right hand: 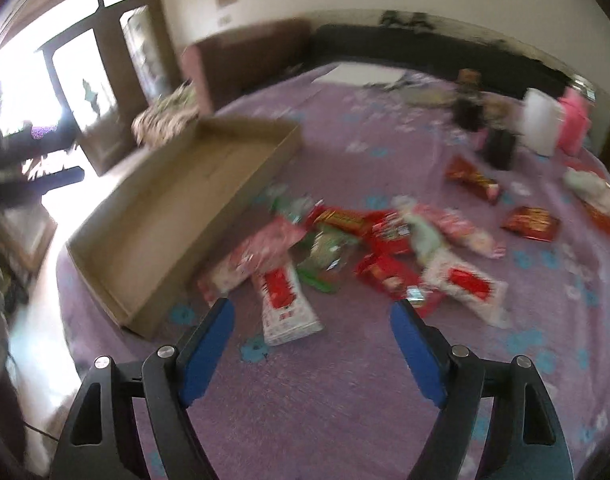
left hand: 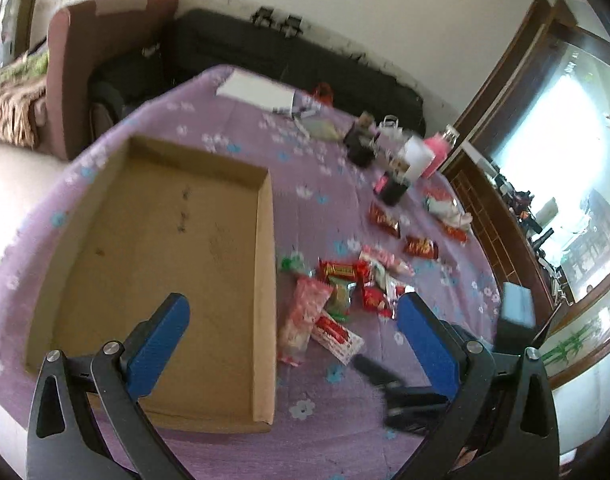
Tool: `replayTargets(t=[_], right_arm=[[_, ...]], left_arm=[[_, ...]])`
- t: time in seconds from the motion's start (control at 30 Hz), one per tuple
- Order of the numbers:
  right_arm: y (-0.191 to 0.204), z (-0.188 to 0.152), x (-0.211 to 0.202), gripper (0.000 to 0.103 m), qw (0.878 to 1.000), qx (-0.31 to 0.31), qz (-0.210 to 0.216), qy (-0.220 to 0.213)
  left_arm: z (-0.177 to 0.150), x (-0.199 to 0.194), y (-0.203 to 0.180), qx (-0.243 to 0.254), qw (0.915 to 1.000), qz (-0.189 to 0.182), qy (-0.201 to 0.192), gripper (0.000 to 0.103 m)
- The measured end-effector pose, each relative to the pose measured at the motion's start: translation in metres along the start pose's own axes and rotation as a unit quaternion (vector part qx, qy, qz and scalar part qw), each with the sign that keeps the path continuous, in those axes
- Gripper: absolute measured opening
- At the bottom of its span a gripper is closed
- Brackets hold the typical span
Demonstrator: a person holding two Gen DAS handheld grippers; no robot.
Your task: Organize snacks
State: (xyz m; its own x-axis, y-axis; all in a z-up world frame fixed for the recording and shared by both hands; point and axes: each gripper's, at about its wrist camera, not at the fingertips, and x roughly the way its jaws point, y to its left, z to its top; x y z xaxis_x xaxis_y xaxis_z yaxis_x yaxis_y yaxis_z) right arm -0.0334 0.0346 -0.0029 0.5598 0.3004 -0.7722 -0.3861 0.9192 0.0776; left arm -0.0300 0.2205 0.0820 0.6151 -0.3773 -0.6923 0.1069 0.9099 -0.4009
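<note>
An empty shallow cardboard tray (left hand: 153, 264) lies on the purple flowered tablecloth (left hand: 313, 176); it also shows in the right wrist view (right hand: 153, 216). A pile of snack packets (left hand: 341, 292) lies just right of the tray, also seen in the right wrist view (right hand: 345, 248). My left gripper (left hand: 293, 312) is open and empty, above the tray's right wall. My right gripper (right hand: 311, 316) is open and empty, hovering just before a white and red packet (right hand: 283, 304). The right gripper's dark body (left hand: 409, 396) shows low in the left wrist view.
Loose red packets (left hand: 421, 246) lie further right. Dark cups (left hand: 393, 190), a white bag (left hand: 415, 156) and a pink bottle (left hand: 439, 152) stand at the table's far right. White paper (left hand: 257, 90) lies at the far edge. A sofa (left hand: 265, 52) stands behind.
</note>
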Motion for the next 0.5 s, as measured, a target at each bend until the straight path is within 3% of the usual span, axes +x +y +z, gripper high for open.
replayTargets(t=[0.2, 0.23, 0.27, 0.3, 0.37, 0.5], right_arm=[[0.016, -0.001, 0.041, 0.069, 1.000, -0.021, 0.001, 0.024], [0.016, -0.001, 0.043, 0.061, 1.000, -0.019, 0.001, 0.024], [0.014, -0.002, 0.044, 0.044, 0.999, -0.015, 0.008, 0.028], [0.013, -0.003, 0.045, 0.039, 0.999, -0.011, 0.012, 0.029], [0.006, -0.006, 0.039, 0.034, 0.999, 0.005, 0.022, 0.031], [-0.015, -0.018, 0.026, 0.032, 0.999, 0.033, -0.018, 0.038]], left_arm=[[-0.003, 0.017, -0.014, 0.008, 0.9998, 0.003, 0.017, 0.103], [-0.003, 0.020, -0.017, 0.012, 0.9997, 0.004, 0.019, 0.103], [-0.004, 0.024, -0.022, 0.019, 0.9996, 0.005, 0.022, 0.103], [-0.005, 0.029, -0.027, 0.027, 0.9993, 0.004, 0.026, 0.103], [-0.005, 0.041, -0.036, 0.042, 0.9983, 0.006, 0.040, 0.103], [-0.013, 0.070, -0.052, 0.081, 0.9943, 0.014, 0.068, 0.103]])
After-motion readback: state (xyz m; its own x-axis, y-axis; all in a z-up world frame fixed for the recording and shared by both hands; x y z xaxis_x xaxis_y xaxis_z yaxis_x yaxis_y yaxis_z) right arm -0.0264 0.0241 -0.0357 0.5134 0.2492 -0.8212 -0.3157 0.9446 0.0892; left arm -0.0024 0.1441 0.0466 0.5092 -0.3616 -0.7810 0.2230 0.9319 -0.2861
